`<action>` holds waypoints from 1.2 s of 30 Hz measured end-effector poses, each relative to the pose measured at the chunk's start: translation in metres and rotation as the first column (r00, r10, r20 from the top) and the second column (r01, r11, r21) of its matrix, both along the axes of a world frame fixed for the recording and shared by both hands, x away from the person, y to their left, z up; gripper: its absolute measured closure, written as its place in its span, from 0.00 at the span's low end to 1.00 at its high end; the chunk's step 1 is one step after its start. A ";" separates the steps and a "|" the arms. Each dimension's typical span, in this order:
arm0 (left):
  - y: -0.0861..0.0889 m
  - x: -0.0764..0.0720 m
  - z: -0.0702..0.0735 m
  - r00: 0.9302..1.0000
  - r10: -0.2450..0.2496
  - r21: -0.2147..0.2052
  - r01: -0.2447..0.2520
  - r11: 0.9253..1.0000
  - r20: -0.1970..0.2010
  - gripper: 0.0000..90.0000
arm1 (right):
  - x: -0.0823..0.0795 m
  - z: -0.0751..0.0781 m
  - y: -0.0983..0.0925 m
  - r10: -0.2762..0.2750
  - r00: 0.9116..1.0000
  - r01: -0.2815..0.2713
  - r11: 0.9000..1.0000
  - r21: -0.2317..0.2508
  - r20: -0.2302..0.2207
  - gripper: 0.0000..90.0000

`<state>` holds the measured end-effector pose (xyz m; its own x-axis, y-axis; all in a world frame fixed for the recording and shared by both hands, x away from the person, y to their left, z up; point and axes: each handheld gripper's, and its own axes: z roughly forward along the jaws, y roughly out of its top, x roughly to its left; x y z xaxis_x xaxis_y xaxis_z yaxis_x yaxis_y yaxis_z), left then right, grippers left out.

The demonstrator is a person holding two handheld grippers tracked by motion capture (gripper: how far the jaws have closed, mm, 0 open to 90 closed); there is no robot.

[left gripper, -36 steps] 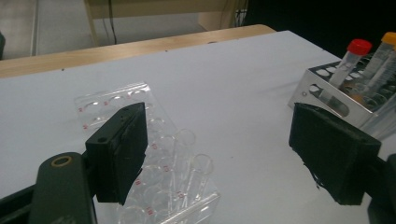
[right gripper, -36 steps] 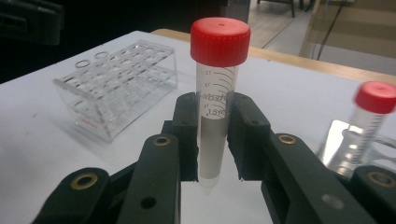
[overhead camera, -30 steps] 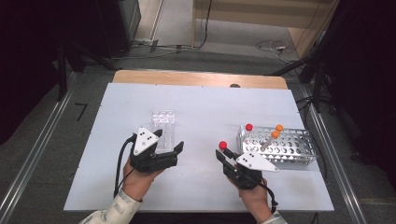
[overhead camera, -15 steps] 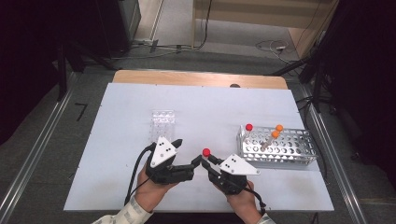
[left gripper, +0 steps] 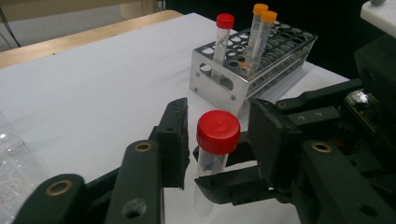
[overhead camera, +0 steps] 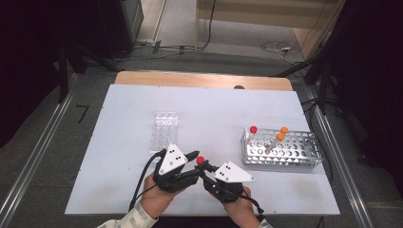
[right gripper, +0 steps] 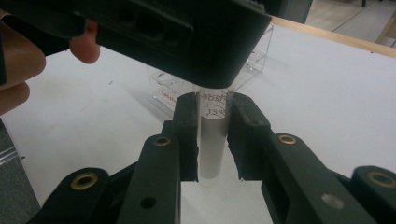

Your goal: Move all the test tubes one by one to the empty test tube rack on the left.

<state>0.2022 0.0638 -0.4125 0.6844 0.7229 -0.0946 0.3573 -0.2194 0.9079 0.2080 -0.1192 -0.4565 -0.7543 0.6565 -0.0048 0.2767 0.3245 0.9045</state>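
A clear tube with a red cap [overhead camera: 200,160] stands upright near the table's front middle. My right gripper [overhead camera: 204,170] is shut on its body [right gripper: 212,144]; the right gripper view has the two jaws [right gripper: 214,108] pressed against the tube's sides. My left gripper [overhead camera: 192,164] faces it from the left. In the left gripper view its jaws [left gripper: 218,120] stand open on either side of the red cap [left gripper: 218,132], with a gap on each side. The left gripper's black body [right gripper: 177,32] hangs just over the tube's top.
A metal tube rack [overhead camera: 285,154] stands at the right, holding one red-capped tube [overhead camera: 253,129] and two orange-capped tubes [overhead camera: 283,129]. A clear plastic box [overhead camera: 165,129] lies left of centre, behind the grippers. The table's front edge is close below both hands.
Both grippers have come together at the front middle. The right one carried the red-capped tube leftward from near the rack. The left one moved right and nearer, away from the clear box.
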 end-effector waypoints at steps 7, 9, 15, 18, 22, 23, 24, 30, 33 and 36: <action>-0.001 0.000 -0.001 1.000 -0.005 0.011 0.005 1.000 0.002 0.74 | 0.000 0.000 0.000 -0.001 1.000 0.001 1.000 0.002 -0.002 0.79; -0.001 0.000 -0.001 1.000 -0.004 0.018 0.003 1.000 0.007 0.76 | 0.000 0.000 0.000 -0.001 1.000 0.001 1.000 0.003 -0.003 0.79; -0.001 0.000 -0.001 1.000 -0.002 0.018 0.002 1.000 0.010 0.77 | 0.000 0.000 0.000 -0.002 1.000 0.002 1.000 0.002 -0.002 0.79; 0.000 0.000 -0.001 1.000 -0.005 0.013 0.005 1.000 0.007 0.77 | -0.001 0.001 0.000 0.001 1.000 -0.001 1.000 0.008 -0.004 0.74; 0.003 0.001 0.001 1.000 0.001 0.005 -0.001 1.000 0.007 0.77 | 0.001 0.001 0.000 0.023 1.000 -0.023 1.000 0.001 -0.020 0.50; 0.005 0.001 0.001 1.000 0.004 0.000 -0.004 1.000 0.008 0.77 | 0.001 0.001 0.000 0.028 0.999 -0.028 1.000 0.002 -0.023 0.46; 0.007 0.001 0.002 1.000 0.007 -0.006 -0.007 1.000 0.005 0.77 | 0.001 0.002 0.000 0.034 0.999 -0.034 0.999 0.002 -0.025 0.41; 0.028 0.002 0.013 0.999 0.046 -0.032 -0.046 0.998 0.000 0.77 | 0.002 0.004 -0.007 0.033 0.999 -0.033 0.999 -0.010 -0.031 0.31; 0.040 0.003 0.022 0.998 0.068 -0.041 -0.067 0.997 0.007 0.77 | 0.002 0.004 -0.012 0.026 0.999 -0.026 1.000 -0.013 -0.027 0.31; 0.051 0.003 0.030 0.996 0.088 -0.045 -0.087 0.995 0.018 0.77 | 0.003 0.005 -0.016 0.014 0.999 -0.014 1.000 -0.005 -0.030 0.31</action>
